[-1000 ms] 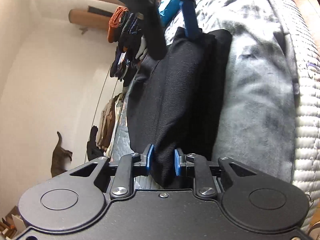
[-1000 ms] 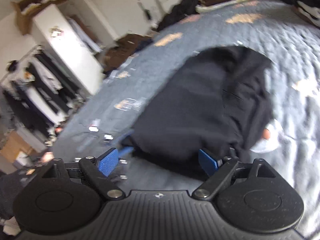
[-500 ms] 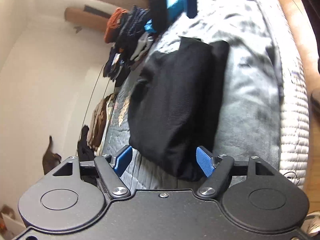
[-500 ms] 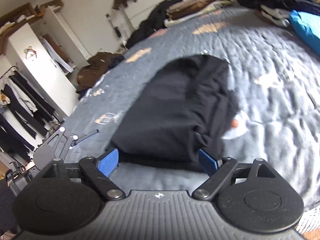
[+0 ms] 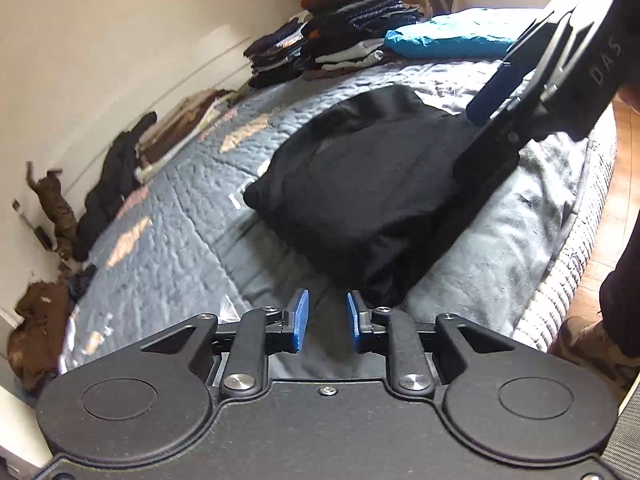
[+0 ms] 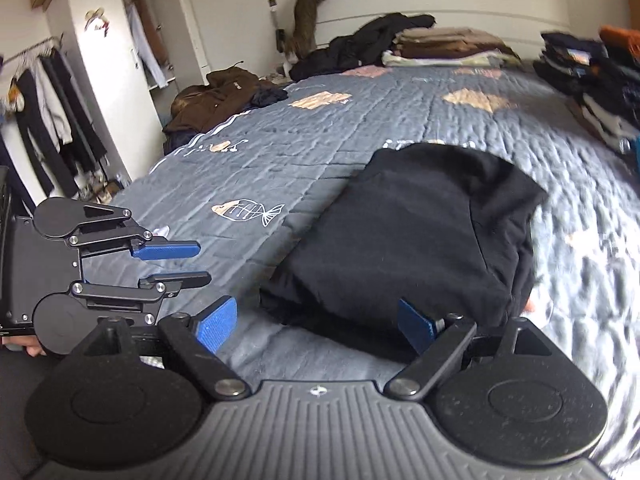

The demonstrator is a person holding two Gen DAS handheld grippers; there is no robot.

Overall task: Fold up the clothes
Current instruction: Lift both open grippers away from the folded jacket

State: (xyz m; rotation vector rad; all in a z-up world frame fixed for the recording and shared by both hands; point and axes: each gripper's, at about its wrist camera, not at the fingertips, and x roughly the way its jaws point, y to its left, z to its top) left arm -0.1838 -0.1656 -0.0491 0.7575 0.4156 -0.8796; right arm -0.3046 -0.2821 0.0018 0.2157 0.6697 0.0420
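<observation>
Now | black garment folded, lying on grey quilted bed | left gripper empty, jaws narrowly parted, just short of it | right gripper spread wide, empty, at its near edge

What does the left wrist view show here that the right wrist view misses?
Only the left wrist view shows the bright blue garment beside the folded stacks and the wooden floor. Only the right wrist view shows the white wardrobe and the hanging clothes. Both show the folded black garment on the grey quilt, and a cat by the wall.
</observation>
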